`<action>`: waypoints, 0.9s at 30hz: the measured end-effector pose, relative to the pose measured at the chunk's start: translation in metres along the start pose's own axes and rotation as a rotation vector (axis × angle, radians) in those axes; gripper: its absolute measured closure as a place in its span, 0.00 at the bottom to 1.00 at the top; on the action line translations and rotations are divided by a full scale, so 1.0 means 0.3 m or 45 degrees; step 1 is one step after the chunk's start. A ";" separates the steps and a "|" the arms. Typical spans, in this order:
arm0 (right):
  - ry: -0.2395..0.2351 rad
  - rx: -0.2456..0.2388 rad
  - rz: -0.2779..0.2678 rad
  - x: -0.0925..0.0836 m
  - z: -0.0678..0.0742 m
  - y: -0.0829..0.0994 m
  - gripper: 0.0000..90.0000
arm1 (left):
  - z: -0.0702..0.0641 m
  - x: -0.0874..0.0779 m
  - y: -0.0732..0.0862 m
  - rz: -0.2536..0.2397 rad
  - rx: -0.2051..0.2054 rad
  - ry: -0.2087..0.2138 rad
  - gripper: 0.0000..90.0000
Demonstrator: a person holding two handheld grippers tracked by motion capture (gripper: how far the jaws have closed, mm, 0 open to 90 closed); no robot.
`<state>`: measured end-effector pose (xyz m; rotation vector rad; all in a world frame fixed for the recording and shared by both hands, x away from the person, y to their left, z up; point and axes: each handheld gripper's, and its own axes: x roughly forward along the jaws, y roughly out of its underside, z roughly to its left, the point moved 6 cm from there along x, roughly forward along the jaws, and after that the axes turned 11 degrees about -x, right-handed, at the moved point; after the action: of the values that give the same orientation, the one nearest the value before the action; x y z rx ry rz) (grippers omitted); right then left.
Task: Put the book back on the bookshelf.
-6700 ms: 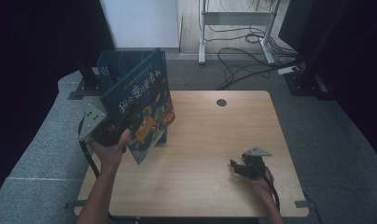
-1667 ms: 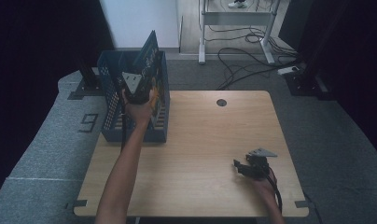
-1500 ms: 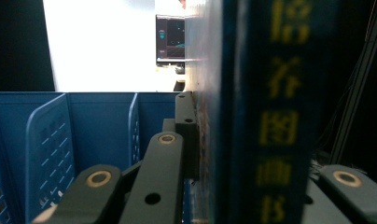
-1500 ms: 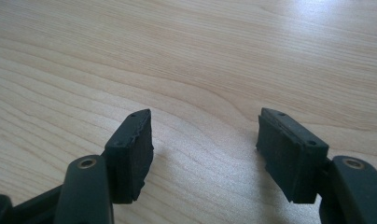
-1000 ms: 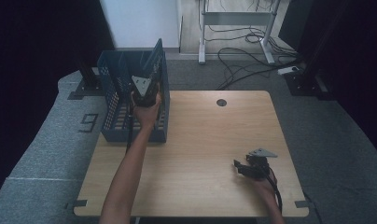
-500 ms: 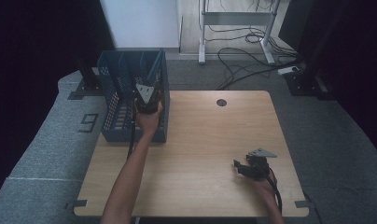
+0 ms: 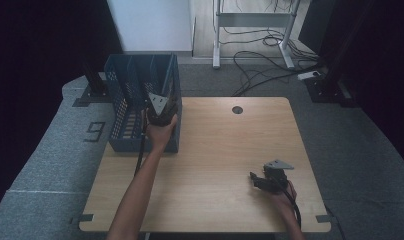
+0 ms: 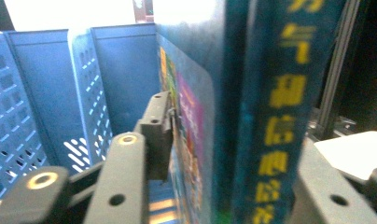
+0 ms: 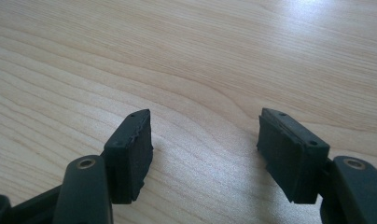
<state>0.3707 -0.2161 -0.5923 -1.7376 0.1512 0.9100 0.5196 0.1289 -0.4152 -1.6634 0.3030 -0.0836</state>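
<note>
Two hand-held grippers are at work, one busy and one idle. At the left of the high view, the left hand-held gripper (image 7: 160, 106) reaches into the blue slotted file rack (image 7: 121, 112) on the wooden surface (image 7: 225, 145), where the picture book (image 8: 233, 121) now stands upright in the rack's right-hand compartment. Its jaws have just been opening; the book stands between them, and the near pad (image 8: 157, 135) looks clear of the cover, so the grip seems released. To finish well, I would spread the jaws a little more and draw straight back along the spine, so neither pad drags the book over.

At the right, the right hand-held gripper (image 7: 268, 179) rests on the surface, jaws spread with nothing between them.

From above, the book is just a thin edge beside the hand. The left gripper view gives its yellow spine lettering and the gap at the pad; the right gripper view adds bare wood grain between the pads (image 9: 130, 154).
</note>
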 end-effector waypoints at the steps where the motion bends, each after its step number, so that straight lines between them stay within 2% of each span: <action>1: 0.001 -0.001 0.000 0.000 0.000 0.000 0.38 | 0.001 -0.001 0.001 0.006 -0.004 0.004 0.61; 12: -0.001 0.001 0.000 0.000 0.000 0.000 0.38 | 0.018 -0.027 0.002 0.056 -0.026 0.048 0.45; 21: -0.012 0.014 -0.004 -0.001 -0.003 0.000 0.38 | 0.013 -0.076 -0.006 0.102 -0.015 0.084 0.41; 27: -0.016 0.011 -0.006 -0.001 -0.005 0.001 0.38 | 0.014 -0.117 0.007 0.147 0.025 0.110 0.40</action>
<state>0.3711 -0.2177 -0.5921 -1.7228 0.1425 0.9155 0.4865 0.1413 -0.4135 -1.6222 0.4616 -0.0713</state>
